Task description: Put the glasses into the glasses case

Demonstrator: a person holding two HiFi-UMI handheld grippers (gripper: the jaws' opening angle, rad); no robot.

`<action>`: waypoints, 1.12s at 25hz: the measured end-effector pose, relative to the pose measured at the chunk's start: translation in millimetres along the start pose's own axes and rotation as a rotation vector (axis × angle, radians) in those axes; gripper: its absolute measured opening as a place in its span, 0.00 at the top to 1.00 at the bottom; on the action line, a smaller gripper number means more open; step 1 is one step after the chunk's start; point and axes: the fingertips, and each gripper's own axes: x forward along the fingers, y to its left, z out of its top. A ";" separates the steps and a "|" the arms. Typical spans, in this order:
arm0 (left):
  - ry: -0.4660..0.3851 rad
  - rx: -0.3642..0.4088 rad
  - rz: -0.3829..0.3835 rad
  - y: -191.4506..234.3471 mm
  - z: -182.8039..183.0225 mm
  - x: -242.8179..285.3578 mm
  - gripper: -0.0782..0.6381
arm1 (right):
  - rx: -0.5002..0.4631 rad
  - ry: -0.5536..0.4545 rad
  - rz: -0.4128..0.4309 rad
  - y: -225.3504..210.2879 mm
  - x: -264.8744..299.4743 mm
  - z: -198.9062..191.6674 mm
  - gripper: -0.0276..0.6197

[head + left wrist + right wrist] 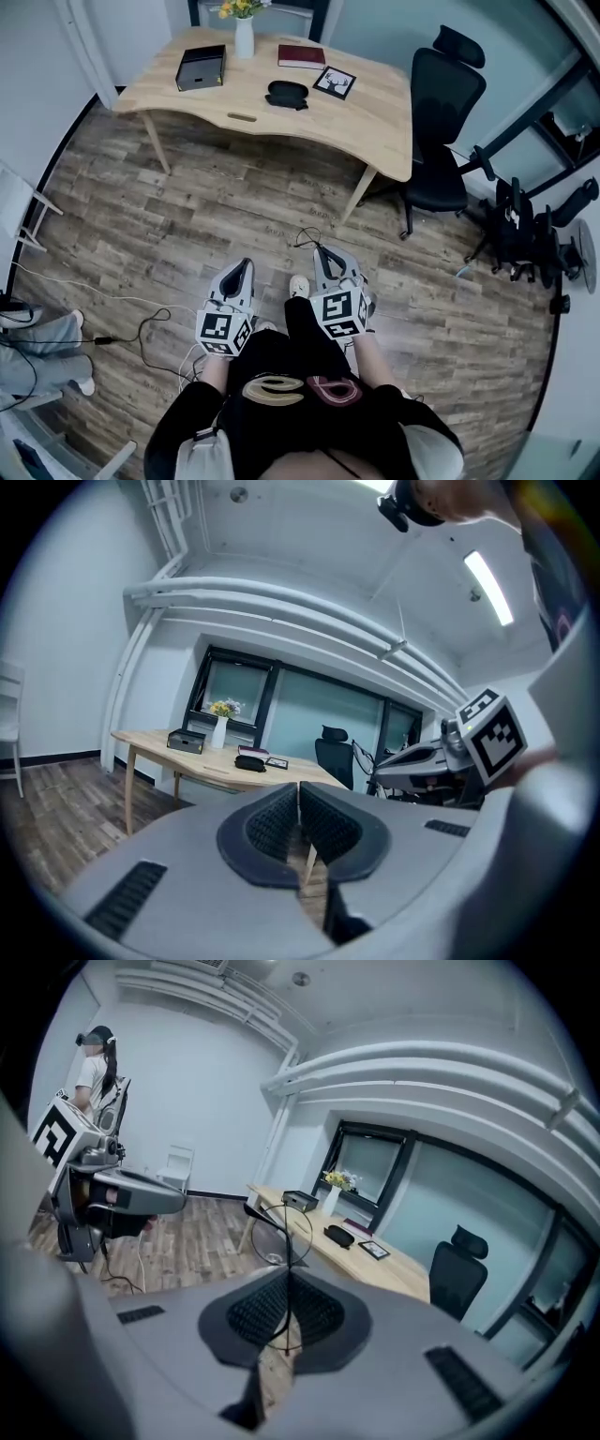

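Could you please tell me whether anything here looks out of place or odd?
The glasses hang pinched in the right gripper, out over the floor, well away from the glasses case on the table. A loose cable trails across the floor. Nothing looks spilled or damaged.

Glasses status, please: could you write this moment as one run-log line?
phase: glasses in hand | right gripper: shut on glasses | left gripper: shut, empty | glasses case: on table, not reached

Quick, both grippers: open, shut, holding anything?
Left gripper: shut, empty.
Right gripper: shut on the glasses.
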 end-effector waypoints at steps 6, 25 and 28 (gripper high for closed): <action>0.025 0.014 0.021 3.7 -7.7 20.1 0.87 | -0.011 -0.009 0.019 -15.7 23.5 -3.4 0.93; 0.017 0.017 0.099 9.5 22.6 158.7 0.87 | -0.053 -0.042 0.121 -121.4 126.8 7.6 0.93; 0.021 0.001 0.116 9.5 23.2 181.2 0.87 | -0.067 -0.045 0.138 -138.9 140.1 4.2 0.93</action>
